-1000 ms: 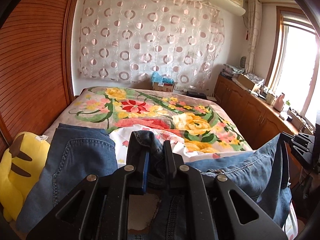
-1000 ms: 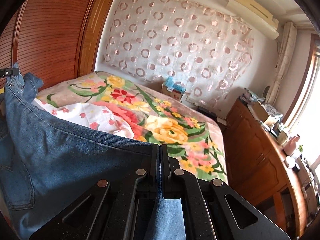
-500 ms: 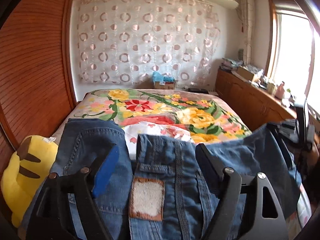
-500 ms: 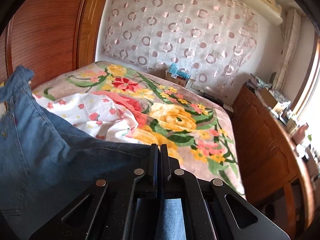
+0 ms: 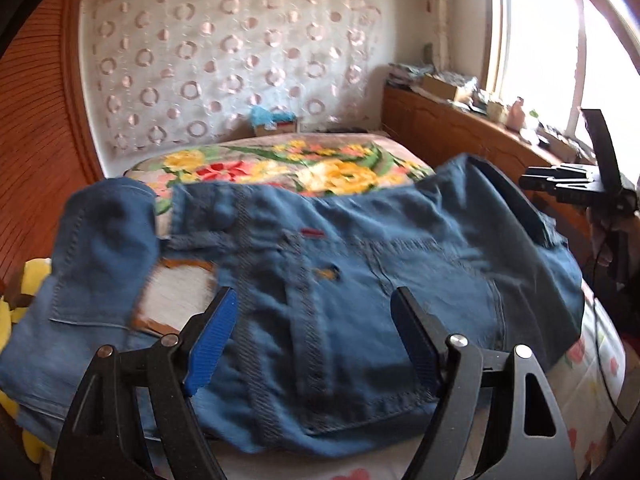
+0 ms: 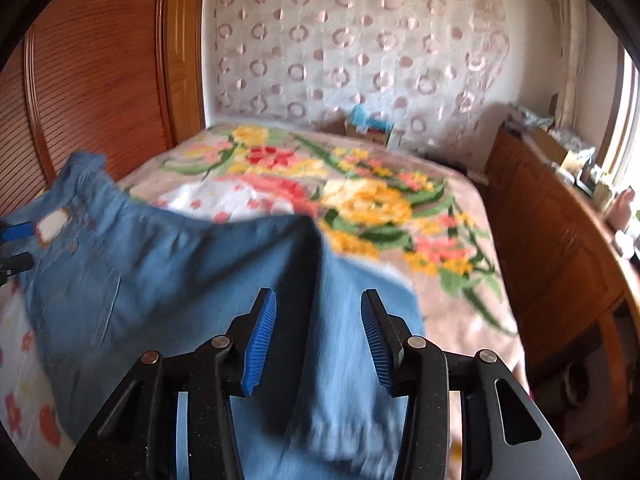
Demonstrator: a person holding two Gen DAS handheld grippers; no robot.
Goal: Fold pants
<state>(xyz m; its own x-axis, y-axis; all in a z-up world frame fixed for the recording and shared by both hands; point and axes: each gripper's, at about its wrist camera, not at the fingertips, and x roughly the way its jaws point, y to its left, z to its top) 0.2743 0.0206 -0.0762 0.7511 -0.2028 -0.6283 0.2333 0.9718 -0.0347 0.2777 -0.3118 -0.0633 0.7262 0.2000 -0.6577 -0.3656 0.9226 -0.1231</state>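
Observation:
Blue denim pants [image 5: 360,280] lie across the near end of the bed, waistband up, with a white patch [image 5: 176,292] at the left. My left gripper [image 5: 316,316] is open and empty just above the pants. In the right wrist view the pants [image 6: 160,280] spread left and a raised fold runs between my fingers. My right gripper [image 6: 318,320] is open, its blue pads either side of that fold without pinching it. The right gripper also shows at the right edge of the left wrist view [image 5: 576,184].
The bed carries a floral blanket [image 6: 380,200] and a white flowered sheet [image 6: 224,200]. A wooden wardrobe [image 6: 100,80] stands left, a low wooden cabinet [image 6: 560,240] right. A yellow plush toy [image 5: 16,300] lies at the left. A box [image 5: 276,124] sits at the bed's far end.
Both grippers were shut on the pants a second ago. The left opened first, then the right; the pants have dropped onto the bed and both grippers have drawn back a little.

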